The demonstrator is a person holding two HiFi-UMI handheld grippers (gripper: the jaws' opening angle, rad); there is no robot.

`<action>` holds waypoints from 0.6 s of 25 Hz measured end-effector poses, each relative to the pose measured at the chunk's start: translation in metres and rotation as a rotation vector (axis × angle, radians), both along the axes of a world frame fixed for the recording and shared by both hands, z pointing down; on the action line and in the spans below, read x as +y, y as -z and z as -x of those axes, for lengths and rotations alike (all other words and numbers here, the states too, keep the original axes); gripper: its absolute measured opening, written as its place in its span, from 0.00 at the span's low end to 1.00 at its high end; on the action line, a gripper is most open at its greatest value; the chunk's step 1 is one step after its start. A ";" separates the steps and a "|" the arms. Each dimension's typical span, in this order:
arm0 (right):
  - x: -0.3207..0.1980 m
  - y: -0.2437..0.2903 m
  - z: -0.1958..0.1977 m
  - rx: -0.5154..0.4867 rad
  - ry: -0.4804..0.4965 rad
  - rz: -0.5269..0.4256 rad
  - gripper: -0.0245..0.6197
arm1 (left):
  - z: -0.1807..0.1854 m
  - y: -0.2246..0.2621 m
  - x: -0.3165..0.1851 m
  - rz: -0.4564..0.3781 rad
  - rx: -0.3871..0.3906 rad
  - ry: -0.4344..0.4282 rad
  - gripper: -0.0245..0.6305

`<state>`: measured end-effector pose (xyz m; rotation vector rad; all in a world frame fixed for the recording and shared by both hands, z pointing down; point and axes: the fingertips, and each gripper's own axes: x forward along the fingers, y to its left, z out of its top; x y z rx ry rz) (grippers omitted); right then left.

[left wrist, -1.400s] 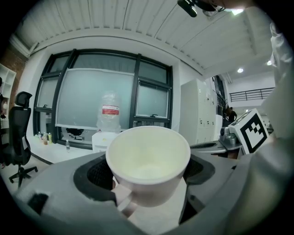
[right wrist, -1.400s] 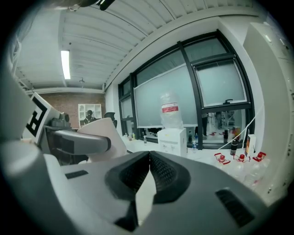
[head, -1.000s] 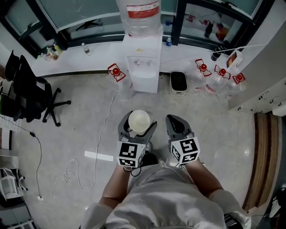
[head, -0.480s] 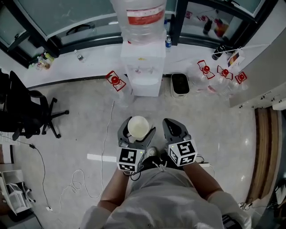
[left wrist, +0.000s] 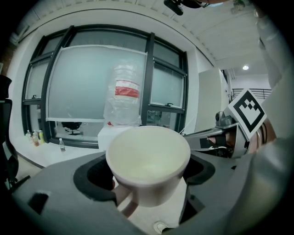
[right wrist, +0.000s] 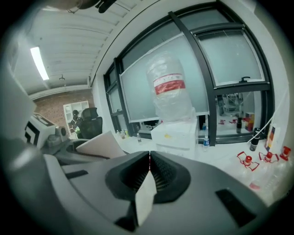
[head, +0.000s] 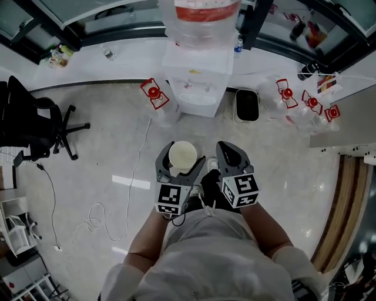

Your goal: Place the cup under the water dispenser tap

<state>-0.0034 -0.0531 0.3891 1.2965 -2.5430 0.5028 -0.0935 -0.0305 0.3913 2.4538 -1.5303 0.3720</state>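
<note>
A cream paper cup (head: 183, 156) stands upright between the jaws of my left gripper (head: 182, 161), which is shut on it. In the left gripper view the cup (left wrist: 148, 158) fills the middle, its inside bare. The white water dispenser (head: 197, 73) with a big clear bottle (head: 202, 14) on top stands ahead against the window sill; its taps (head: 197, 87) are a good stretch beyond the cup. My right gripper (head: 230, 153) is beside the left one, shut with nothing in it; its jaws meet in the right gripper view (right wrist: 149, 158). The dispenser (right wrist: 177, 135) shows there too.
A black bin (head: 247, 104) sits just right of the dispenser. Clear jugs with red caps lie left (head: 154, 94) and right (head: 305, 101) of it. An office chair (head: 32, 126) stands far left. A cable (head: 136, 170) and a white strip (head: 127, 182) lie on the floor.
The dispenser has come closer and sits higher and larger in the head view. Both grippers keep their places side by side, the cup still in the left one.
</note>
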 end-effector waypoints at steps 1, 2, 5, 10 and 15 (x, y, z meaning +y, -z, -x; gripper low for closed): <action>-0.010 -0.003 -0.002 0.004 0.007 0.011 0.08 | -0.002 -0.005 -0.008 0.006 0.001 0.009 0.72; -0.019 -0.005 -0.004 0.009 0.015 0.021 0.08 | -0.004 -0.010 -0.014 0.015 0.002 0.019 0.72; -0.047 -0.017 -0.010 0.025 0.026 0.037 0.08 | -0.008 -0.031 -0.038 0.048 0.002 0.038 0.72; -0.094 -0.057 -0.013 0.028 0.032 0.052 0.08 | -0.007 -0.074 -0.081 0.087 0.005 0.060 0.72; -0.125 -0.103 -0.019 0.063 0.040 0.070 0.08 | -0.011 -0.113 -0.115 0.104 0.016 0.069 0.72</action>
